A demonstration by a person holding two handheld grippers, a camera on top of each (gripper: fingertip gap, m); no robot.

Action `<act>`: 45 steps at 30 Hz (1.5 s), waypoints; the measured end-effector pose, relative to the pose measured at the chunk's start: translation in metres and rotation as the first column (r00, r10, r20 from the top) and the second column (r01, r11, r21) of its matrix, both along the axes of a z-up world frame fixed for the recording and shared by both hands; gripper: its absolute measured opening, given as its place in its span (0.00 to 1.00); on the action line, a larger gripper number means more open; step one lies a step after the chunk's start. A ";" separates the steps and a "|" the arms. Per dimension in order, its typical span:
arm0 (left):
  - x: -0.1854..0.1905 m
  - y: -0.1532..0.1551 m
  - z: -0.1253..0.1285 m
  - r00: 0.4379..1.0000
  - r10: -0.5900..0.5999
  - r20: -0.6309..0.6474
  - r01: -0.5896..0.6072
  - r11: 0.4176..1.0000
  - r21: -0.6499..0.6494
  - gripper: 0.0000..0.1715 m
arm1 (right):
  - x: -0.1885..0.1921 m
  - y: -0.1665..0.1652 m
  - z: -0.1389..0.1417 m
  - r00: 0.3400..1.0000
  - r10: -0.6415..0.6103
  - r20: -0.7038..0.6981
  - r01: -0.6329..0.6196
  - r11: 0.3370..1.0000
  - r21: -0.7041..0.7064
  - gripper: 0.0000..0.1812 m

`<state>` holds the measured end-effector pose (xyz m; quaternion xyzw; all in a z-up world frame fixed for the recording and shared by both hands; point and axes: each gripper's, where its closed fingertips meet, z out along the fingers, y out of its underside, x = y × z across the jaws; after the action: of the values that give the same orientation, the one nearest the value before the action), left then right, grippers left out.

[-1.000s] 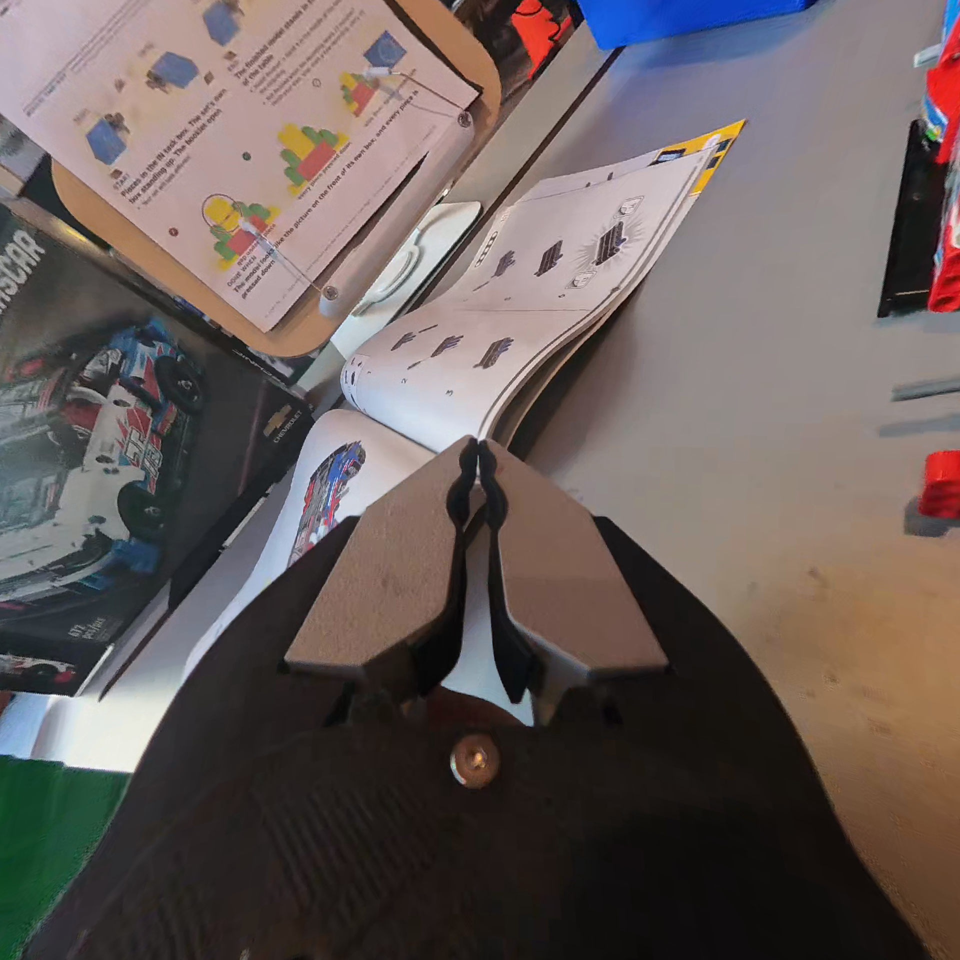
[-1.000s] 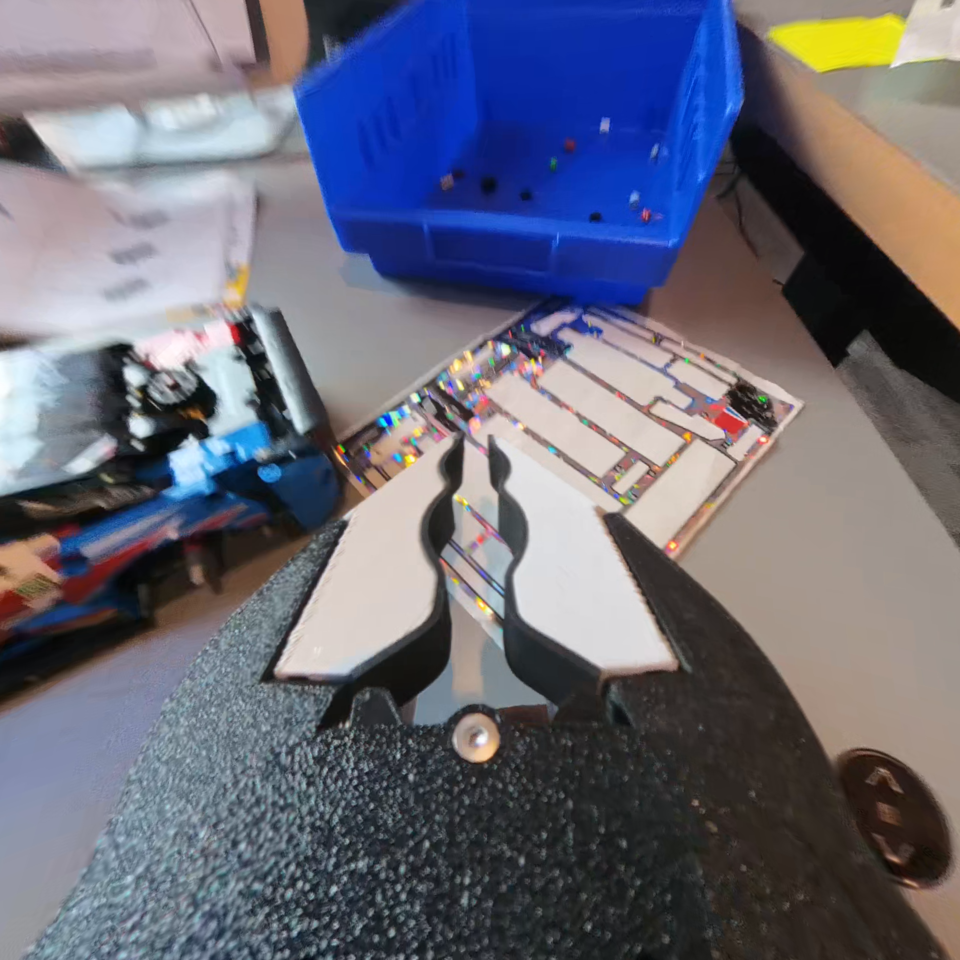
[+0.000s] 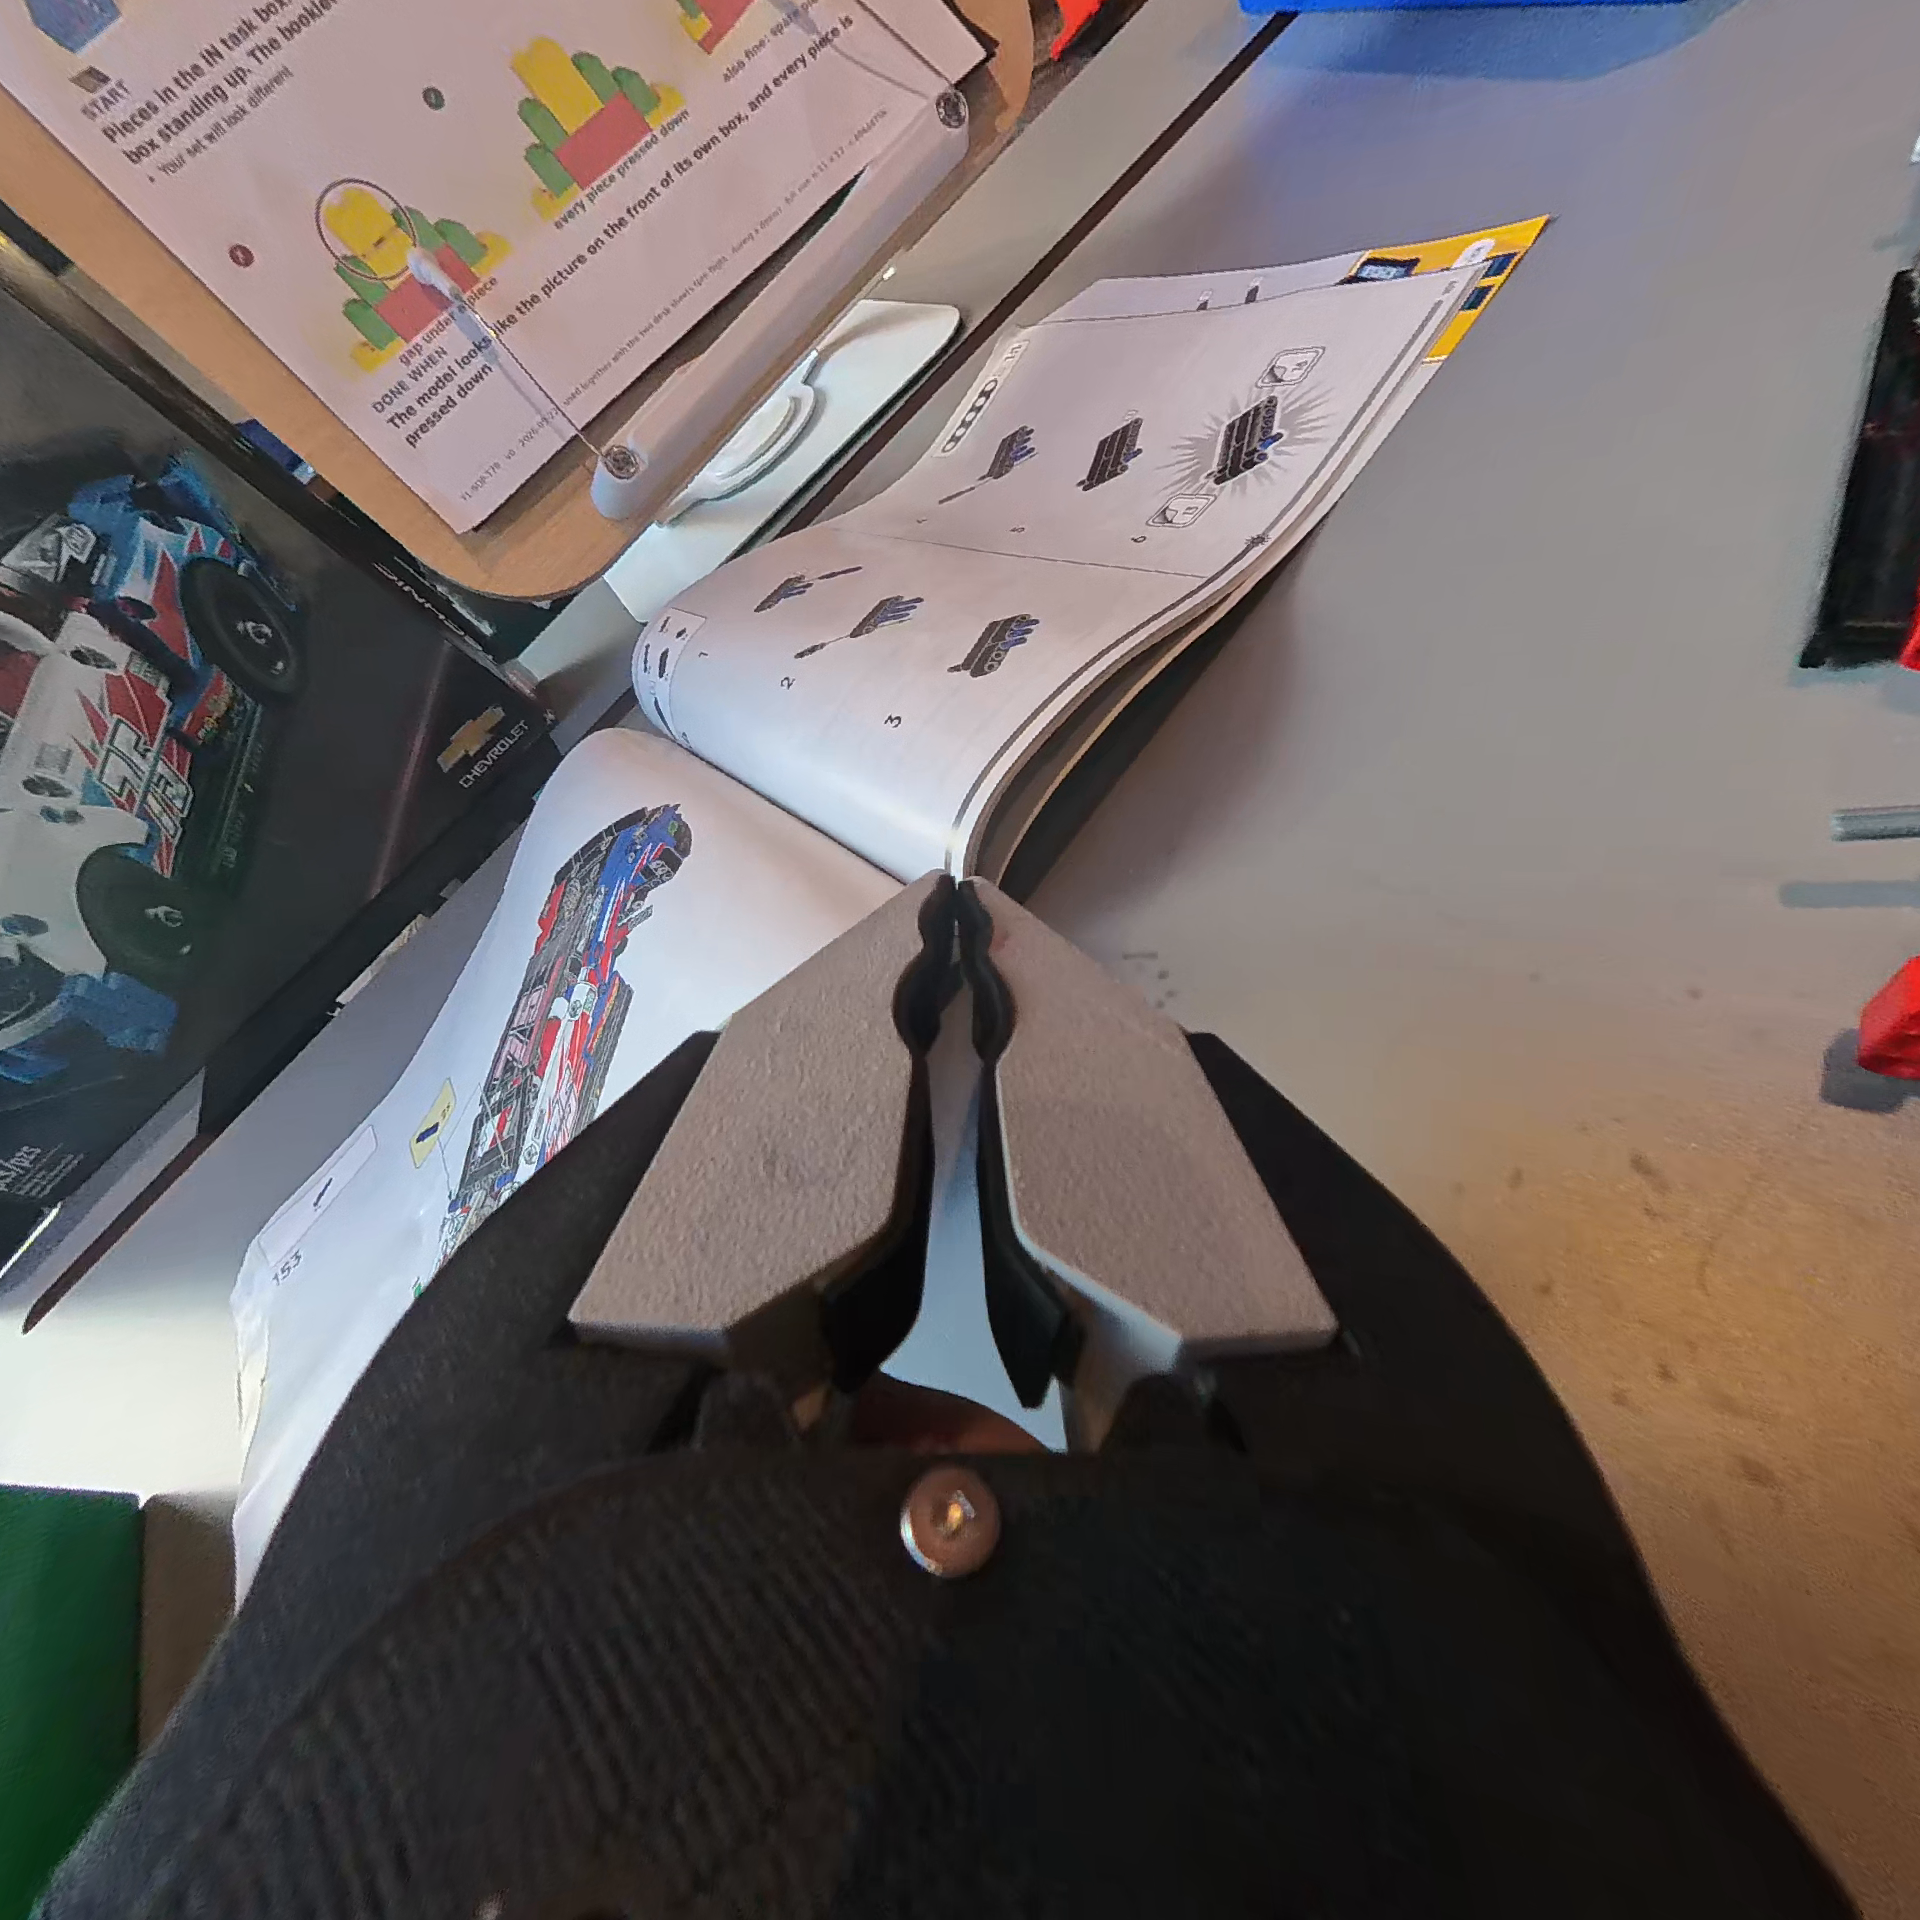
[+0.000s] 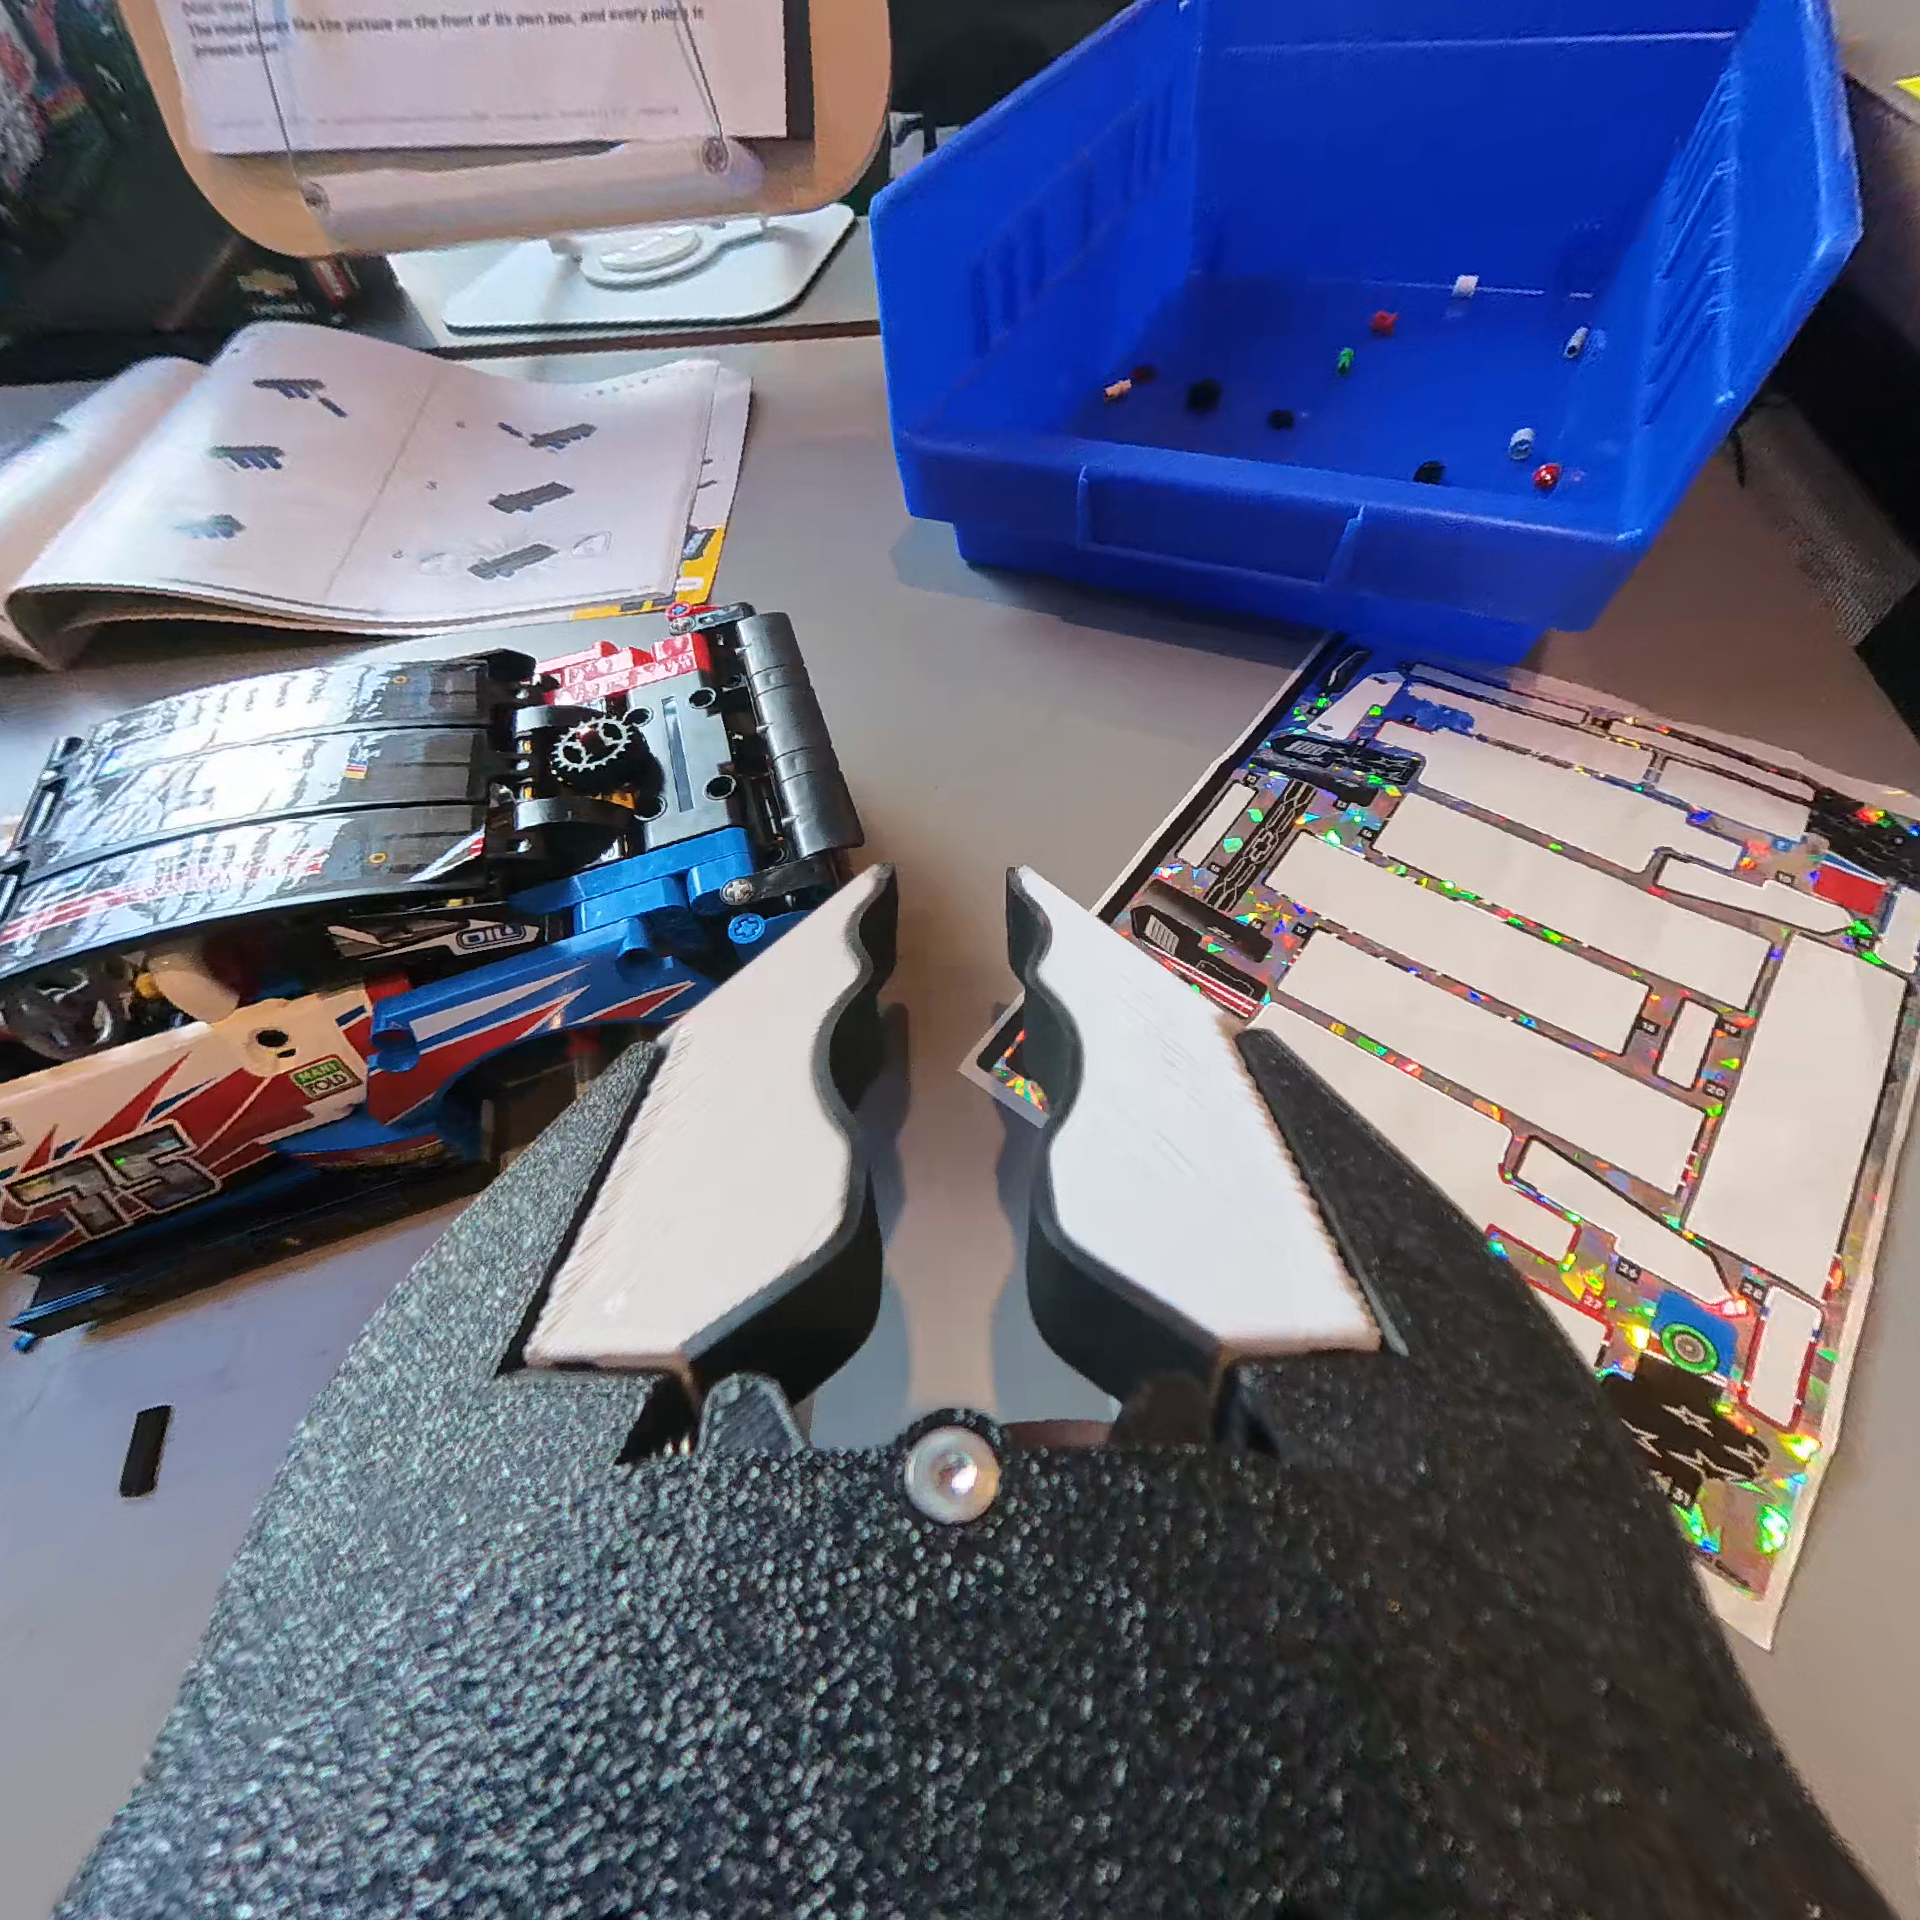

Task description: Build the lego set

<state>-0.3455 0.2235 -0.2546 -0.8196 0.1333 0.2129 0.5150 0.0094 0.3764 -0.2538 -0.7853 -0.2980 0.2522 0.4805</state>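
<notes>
where the left wrist view looks down, the left gripper (image 3: 958, 894) is clenched on the near corner of a lifted sheaf of pages of the instruction booklet (image 3: 1039, 582), which lies open on the grey table (image 3: 1455, 831). a page with a car drawing lies flat to the left. farther left stands the set's box (image 3: 208, 727), and a board with a printed sheet (image 3: 499, 208) rises at the far left.

seen from the right wrist view, the right gripper (image 4: 951, 894) is released, holding nothing, above the table. the lego car (image 4: 364, 914) lies on its side near left, the sticker sheet (image 4: 1538, 1039) right, and a blue bin (image 4: 1247, 540) with a few small pieces sits far right.
</notes>
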 end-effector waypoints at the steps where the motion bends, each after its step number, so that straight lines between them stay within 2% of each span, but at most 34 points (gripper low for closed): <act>1: 0.000 0.000 0.000 1.000 -0.001 -0.002 0.001 1.000 0.001 0.00 | -0.001 -0.001 0.000 1.000 0.004 0.003 -0.004 1.000 0.002 0.12; 8: 0.002 0.000 0.001 1.000 -0.007 -0.014 0.007 1.000 0.006 0.00 | -0.006 -0.004 -0.003 0.998 0.027 0.057 -0.029 0.999 0.027 0.13; 21: 0.002 0.000 0.000 1.000 -0.007 -0.022 0.008 1.000 0.003 0.00 | -0.002 0.000 -0.004 1.000 0.016 -0.002 -0.016 0.999 -0.030 0.13; 42: 0.001 0.001 0.000 1.000 -0.003 -0.020 0.003 1.000 0.002 0.00 | -0.005 -0.001 -0.005 0.999 0.030 0.012 -0.030 0.999 -0.024 0.12; 45: -0.005 0.000 0.001 1.000 0.025 -0.016 -0.025 1.000 0.006 0.00 | -0.005 -0.001 -0.004 0.999 0.032 0.011 -0.032 0.999 -0.019 0.12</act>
<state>-0.3505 0.2234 -0.2534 -0.8178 0.1267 0.2263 0.5138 0.0044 0.3751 -0.2582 -0.7864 -0.3107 0.2584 0.4671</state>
